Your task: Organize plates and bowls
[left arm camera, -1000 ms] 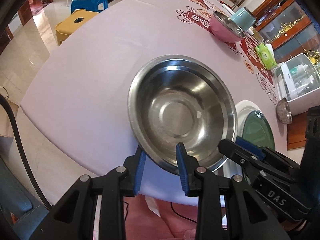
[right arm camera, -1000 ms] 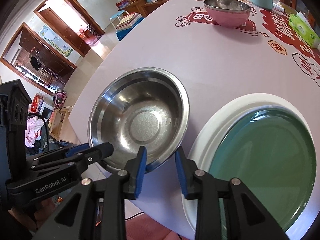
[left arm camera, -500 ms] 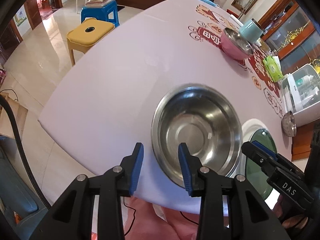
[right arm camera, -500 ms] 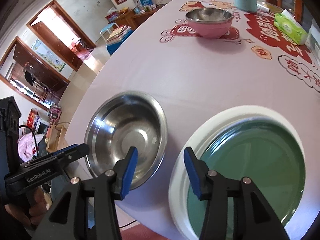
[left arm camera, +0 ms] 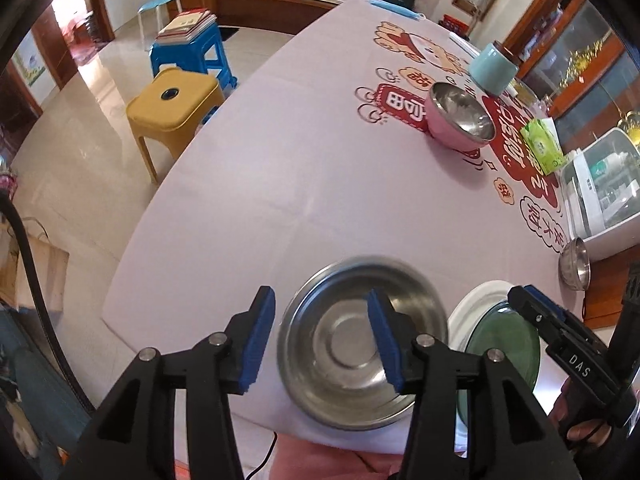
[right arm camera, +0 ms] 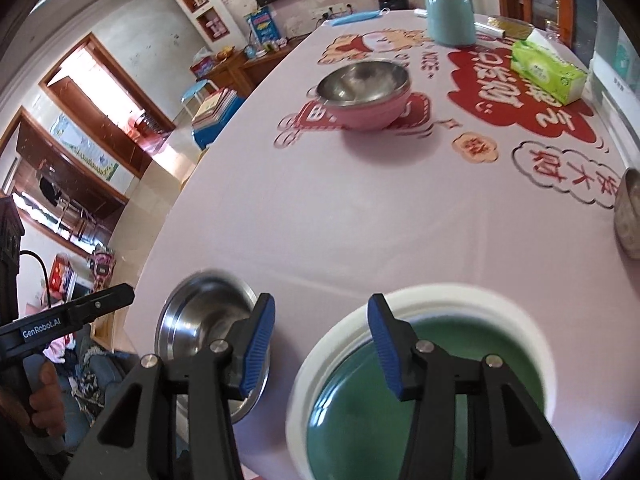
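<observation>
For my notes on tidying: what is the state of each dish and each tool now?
Steel bowl: upright, empty, free on the table.
Green plate: resting on white plate.
Pink bowl: upright, far off.
Left tool: opening, holds nothing.
Right tool: open, holds nothing.

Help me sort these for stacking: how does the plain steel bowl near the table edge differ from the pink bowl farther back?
The steel bowl is bare metal outside; the pink bowl has a pink shell around its metal inside. The steel bowl looks wider and shallower, the pink bowl deeper. The steel bowl sits beside the green plate; the pink bowl stands on the red print. Both are upright, empty and untouched.
</observation>
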### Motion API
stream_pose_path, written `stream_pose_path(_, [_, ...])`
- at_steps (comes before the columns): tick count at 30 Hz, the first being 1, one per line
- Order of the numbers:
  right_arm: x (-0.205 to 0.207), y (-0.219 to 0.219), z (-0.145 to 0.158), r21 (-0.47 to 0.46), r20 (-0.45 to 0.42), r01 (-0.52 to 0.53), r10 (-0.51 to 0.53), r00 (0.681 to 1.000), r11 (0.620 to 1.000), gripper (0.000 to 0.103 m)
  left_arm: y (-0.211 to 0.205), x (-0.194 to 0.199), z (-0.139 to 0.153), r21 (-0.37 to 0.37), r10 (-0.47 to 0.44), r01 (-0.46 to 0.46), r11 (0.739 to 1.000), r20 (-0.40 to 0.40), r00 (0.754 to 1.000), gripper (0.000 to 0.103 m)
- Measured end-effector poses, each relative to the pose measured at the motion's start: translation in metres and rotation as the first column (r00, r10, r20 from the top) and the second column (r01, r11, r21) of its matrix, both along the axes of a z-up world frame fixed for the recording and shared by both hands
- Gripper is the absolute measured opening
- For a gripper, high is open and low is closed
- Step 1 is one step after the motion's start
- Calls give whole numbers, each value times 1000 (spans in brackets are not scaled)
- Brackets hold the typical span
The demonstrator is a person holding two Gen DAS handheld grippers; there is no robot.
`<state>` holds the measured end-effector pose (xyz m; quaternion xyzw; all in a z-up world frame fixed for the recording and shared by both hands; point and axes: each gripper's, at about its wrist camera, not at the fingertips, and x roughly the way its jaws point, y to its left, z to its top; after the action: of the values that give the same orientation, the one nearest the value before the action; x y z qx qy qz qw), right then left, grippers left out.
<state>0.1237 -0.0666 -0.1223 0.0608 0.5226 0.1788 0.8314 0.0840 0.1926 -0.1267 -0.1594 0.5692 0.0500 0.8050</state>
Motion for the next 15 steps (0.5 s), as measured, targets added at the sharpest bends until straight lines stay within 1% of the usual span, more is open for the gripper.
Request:
stream_pose_path(6, [25,-22,16,8,23,36,-36,999,999,49,-22,37,24,10,-49,49,999,0,999,48])
stream_pose_path(8, [36,-27,20,6,29,47,-47,998,999,49,-32,51,33,23,-75,75,997,7,997,49])
stream_pose_path(10, [48,-33,25,5,33,57,-58,998,998,49,-40,64,40,43,-95,95,995,12,995,52])
stream_pose_path(12, [59,-36,28,5,37,64,-64,997,998,49,-48,76,44,59,-109,108,992,11,994,53])
stream_pose_path(15, [73,-40,33,5,47,69,-69,996,998,49,-56,97,47,57,-115,115,992,-1,993,53])
